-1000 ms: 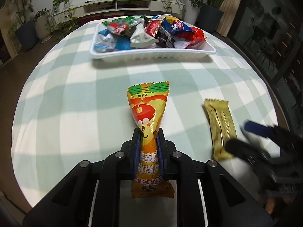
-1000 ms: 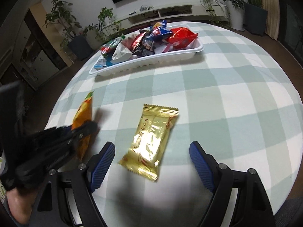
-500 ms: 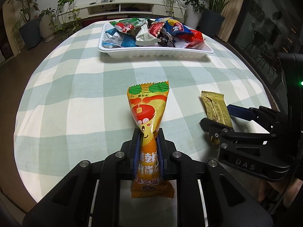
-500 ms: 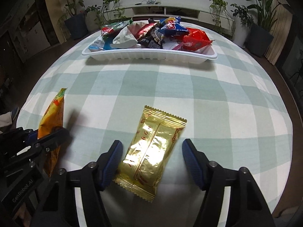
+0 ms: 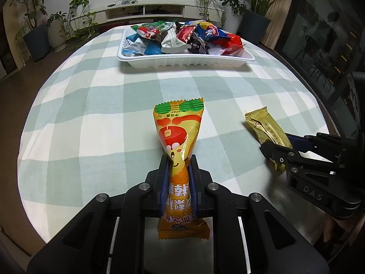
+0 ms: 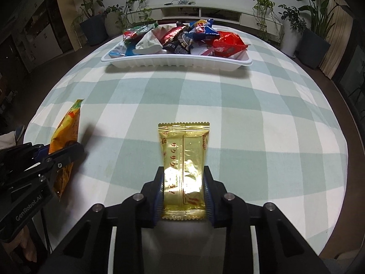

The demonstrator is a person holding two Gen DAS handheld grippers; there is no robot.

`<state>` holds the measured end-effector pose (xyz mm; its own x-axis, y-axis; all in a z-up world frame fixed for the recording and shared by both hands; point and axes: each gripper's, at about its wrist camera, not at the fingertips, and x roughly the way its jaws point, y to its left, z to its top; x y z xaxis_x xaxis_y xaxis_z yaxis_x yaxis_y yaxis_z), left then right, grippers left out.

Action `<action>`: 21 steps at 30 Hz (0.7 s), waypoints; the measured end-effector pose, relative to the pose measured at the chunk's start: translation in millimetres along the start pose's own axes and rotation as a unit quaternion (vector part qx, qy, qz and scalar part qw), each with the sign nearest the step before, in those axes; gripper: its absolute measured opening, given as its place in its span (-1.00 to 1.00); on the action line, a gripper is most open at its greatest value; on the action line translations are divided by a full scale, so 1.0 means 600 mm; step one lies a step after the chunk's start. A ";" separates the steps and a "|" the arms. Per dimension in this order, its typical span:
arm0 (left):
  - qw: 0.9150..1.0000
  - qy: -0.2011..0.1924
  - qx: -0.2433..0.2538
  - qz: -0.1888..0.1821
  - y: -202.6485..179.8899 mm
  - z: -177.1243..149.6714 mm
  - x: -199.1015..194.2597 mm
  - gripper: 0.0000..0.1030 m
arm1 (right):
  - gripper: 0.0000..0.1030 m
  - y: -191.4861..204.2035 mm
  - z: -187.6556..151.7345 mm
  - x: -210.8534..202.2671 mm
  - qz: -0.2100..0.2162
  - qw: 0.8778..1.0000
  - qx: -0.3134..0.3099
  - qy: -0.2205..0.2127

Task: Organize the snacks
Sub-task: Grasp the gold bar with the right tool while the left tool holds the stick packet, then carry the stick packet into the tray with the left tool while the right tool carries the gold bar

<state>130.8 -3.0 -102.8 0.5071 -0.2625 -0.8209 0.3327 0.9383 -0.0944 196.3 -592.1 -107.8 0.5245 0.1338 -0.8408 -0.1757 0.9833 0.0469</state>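
Green-and-white checked cloth [image 5: 91, 114] covers a round table, with potted plants [image 6: 91, 18] and a low white shelf [image 5: 146, 11] along the wall behind it. At the far side of the table sits a white tray [image 5: 182, 60], heaped with mixed snack packets in red, blue, white and green.

Nearer the cameras, the left gripper [image 5: 179, 159] has its fingers pressed in on the waist of an orange snack packet [image 5: 178, 134]. The packet is pinched narrow between the blue pads; its green-topped end fans out forward over the cloth and its flat sealed end pokes back behind the fingers. In the right wrist view the same packet [image 6: 66, 132] shows edge-on at the left, clamped in the black fingers.

The right gripper [image 6: 183, 173] is closed against both long edges of a gold wrapper [image 6: 183, 159], which lies flat with its crimped far end pointing toward the tray. Red print runs along its length and a bright glare sits on the foil near the pads. From the left wrist view the gold wrapper [image 5: 264, 127] lies at the right, its near end between the right gripper's dark fingers. Whether it is lifted off the cloth cannot be told.

Both packets are well apart from the tray.
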 end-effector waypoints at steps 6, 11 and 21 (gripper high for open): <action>1.000 -0.001 0.000 0.001 0.001 -0.004 -0.003 -0.72 | -0.37 -0.009 -0.014 -0.014 0.024 1.000 0.018 -0.006; 1.000 -0.002 0.000 0.000 0.000 -0.005 -0.005 -0.72 | -0.37 -0.014 -0.021 -0.034 0.038 0.999 0.026 -0.020; 1.000 -0.006 0.000 -0.002 -0.003 -0.009 -0.012 -0.72 | -0.37 -0.019 -0.026 -0.053 0.058 0.997 0.037 -0.031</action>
<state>122.4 -1.4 -100.0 0.5159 -0.2694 -0.8132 0.3344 0.9373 -0.0984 168.4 -609.7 -90.2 0.5546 0.2518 -0.7931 -0.1767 0.9670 0.1835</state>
